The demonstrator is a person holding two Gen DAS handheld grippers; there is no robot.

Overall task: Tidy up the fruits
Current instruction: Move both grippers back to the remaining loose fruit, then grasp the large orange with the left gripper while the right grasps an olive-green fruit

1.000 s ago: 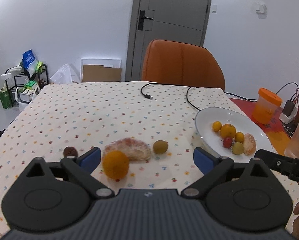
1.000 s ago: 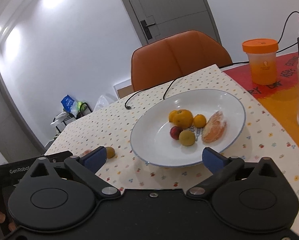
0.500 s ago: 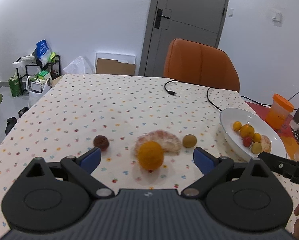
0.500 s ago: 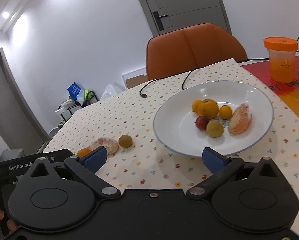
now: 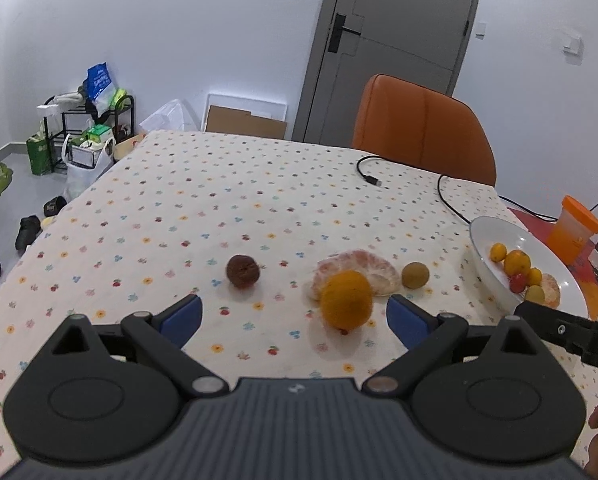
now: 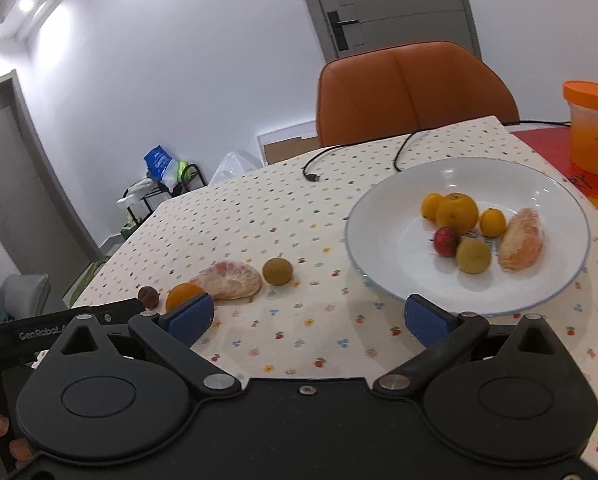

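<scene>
Both tongs hang released over the bench: left tongs (image 5: 293, 318) before the orange (image 5: 346, 298), right tongs (image 6: 308, 319) near the plate (image 6: 383, 280). Behind the orange, the peeled citrus half (image 5: 359, 272) lies with its long axis left-to-right, arched side up.

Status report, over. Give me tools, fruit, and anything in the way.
Left tool open, empty. Right tool open, empty. Six fruits in white plate; orange, peeled segment, green fruit, brown fruit loose on tablecloth. Nothing in the way.
</scene>
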